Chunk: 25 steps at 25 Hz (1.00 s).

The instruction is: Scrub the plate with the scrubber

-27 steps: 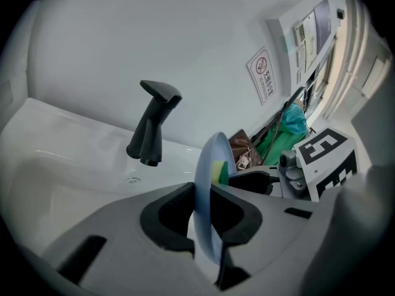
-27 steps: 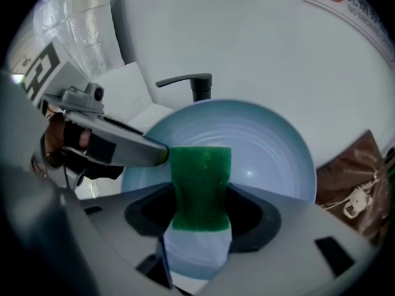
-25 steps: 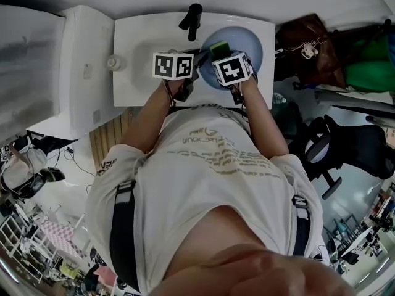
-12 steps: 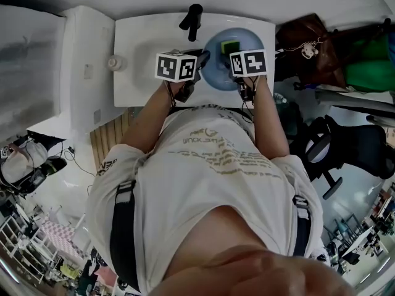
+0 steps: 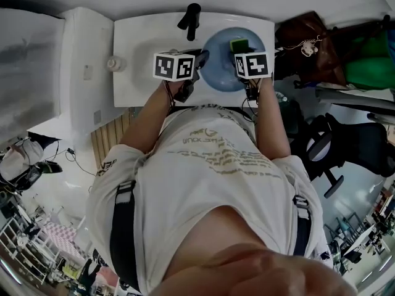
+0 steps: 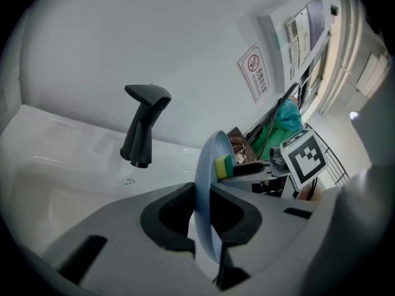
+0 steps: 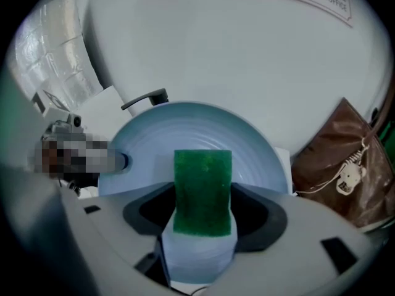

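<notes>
The plate (image 6: pixel 207 159) was clamped on edge between the fingers of the left gripper (image 6: pixel 207 224); the scrubber (image 7: pixel 202 190), pinched between those of the right gripper (image 7: pixel 202 222), was pressed on its face. Hard scrubbing could be judged to lever the rim loose.

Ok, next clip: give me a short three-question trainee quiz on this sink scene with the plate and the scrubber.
1. True or false: the left gripper is empty.
2. What does the right gripper hold? A) the black faucet B) the green scrubber C) a brown bag
3. Fill in: the scrubber touches the face of the blue ____.
Key: 1 false, the left gripper's jaws clamp the rim of the plate; 2 B; 3 plate.
</notes>
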Each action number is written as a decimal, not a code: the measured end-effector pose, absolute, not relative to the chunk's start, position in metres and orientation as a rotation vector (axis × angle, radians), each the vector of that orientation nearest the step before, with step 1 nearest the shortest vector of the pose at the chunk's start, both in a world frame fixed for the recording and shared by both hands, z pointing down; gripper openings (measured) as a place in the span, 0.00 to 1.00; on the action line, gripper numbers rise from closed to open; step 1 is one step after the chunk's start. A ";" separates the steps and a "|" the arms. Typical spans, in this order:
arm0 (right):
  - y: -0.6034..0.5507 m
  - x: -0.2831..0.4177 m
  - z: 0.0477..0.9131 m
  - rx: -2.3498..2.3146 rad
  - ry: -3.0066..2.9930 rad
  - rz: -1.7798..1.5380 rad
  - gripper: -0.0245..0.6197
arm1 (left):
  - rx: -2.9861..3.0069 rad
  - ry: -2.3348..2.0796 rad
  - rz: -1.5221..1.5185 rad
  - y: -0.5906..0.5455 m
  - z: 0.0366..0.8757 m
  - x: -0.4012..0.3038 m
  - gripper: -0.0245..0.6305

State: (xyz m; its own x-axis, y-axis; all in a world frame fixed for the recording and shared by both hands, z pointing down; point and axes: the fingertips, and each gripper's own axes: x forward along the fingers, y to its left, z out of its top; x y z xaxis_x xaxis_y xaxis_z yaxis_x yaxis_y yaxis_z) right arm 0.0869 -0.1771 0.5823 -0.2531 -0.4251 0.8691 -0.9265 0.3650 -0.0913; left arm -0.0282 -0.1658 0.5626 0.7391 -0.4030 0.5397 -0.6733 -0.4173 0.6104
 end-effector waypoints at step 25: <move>-0.175 0.141 0.576 1.339 -1.786 0.800 0.42 | 2.015 -0.771 0.322 -0.169 0.564 -0.025 0.12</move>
State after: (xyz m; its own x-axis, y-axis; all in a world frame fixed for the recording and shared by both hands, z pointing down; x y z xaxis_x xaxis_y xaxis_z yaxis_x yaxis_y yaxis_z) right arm 0.1414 -0.1749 0.5757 -0.1700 -0.4952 0.8520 -0.9655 0.2568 -0.0434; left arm -0.0254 -0.1692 0.5637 0.7692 -0.3925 0.5042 -0.6346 -0.3765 0.6750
